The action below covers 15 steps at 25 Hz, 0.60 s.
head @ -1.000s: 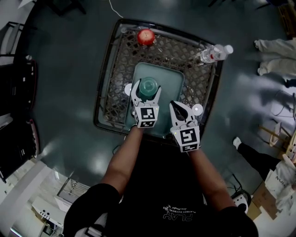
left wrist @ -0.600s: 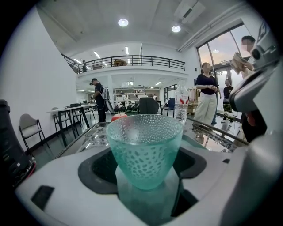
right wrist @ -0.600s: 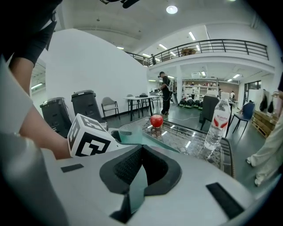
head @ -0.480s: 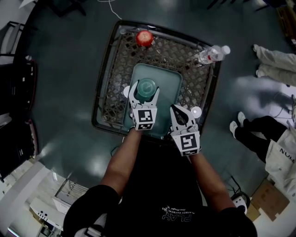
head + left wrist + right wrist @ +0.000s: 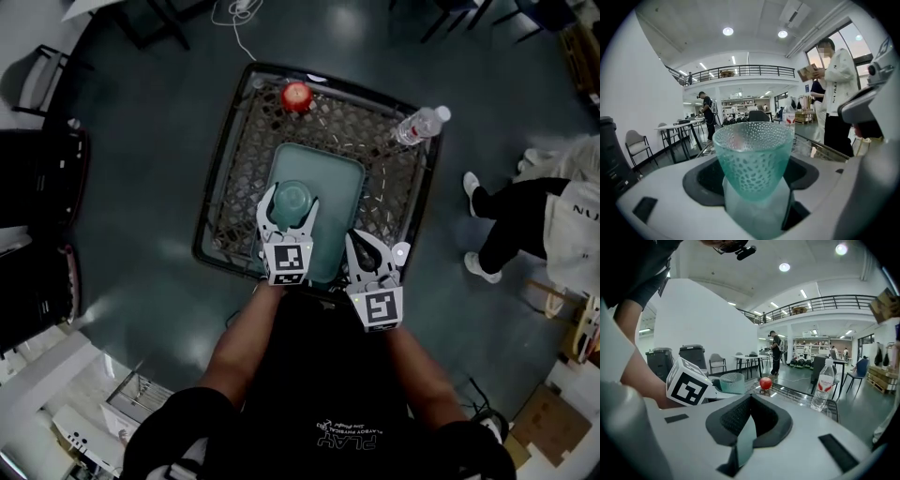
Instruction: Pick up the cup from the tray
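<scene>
The left gripper clasps the dimpled, translucent teal tapered cup between jaws that hide its base, over the near half of the smooth teal rectangular tray, while the right gripper, its jaws almost together, holds nothing.

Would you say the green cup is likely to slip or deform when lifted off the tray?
Probably stiff: the cup looks undistorted between the left hand-held gripper's jaws. Its dimpled wall should help grip, though the taper might let it shift. It looks empty and translucent, so likely light.
</scene>
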### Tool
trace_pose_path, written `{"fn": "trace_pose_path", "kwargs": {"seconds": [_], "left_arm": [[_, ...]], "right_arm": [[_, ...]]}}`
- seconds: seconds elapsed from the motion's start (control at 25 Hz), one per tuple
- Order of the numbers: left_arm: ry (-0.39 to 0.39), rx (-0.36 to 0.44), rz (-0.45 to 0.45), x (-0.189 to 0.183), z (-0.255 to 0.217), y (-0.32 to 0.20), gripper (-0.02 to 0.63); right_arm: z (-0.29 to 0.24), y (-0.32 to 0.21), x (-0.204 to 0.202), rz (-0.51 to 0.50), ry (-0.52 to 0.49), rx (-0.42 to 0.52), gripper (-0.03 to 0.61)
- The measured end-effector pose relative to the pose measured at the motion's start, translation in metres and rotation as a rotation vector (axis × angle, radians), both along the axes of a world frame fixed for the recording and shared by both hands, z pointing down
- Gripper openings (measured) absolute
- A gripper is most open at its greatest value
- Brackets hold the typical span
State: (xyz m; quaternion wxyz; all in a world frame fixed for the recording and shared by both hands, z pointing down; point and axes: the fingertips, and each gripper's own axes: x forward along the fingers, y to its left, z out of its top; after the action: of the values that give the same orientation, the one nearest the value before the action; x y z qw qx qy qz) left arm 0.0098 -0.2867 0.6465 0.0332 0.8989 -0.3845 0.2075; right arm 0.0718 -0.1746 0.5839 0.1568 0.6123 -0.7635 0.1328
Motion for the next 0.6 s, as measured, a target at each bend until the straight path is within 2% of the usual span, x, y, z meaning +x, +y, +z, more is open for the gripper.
{"fn": "trace_pose_path", "kwargs": {"seconds": [0.28,0.6], "left_arm": [[0.028,0.045,-0.003,-0.004,-0.056,0.020,0.371],[0.090,0.058,0.015,0.006,-0.124,0.060,0.371]], "right_arm": [[-0.050,0.009,0.004,0.013,-0.060,0.093,0.009],[-0.087,0.029,0.006,-0.030,-0.043,0.167,0.008]]}}
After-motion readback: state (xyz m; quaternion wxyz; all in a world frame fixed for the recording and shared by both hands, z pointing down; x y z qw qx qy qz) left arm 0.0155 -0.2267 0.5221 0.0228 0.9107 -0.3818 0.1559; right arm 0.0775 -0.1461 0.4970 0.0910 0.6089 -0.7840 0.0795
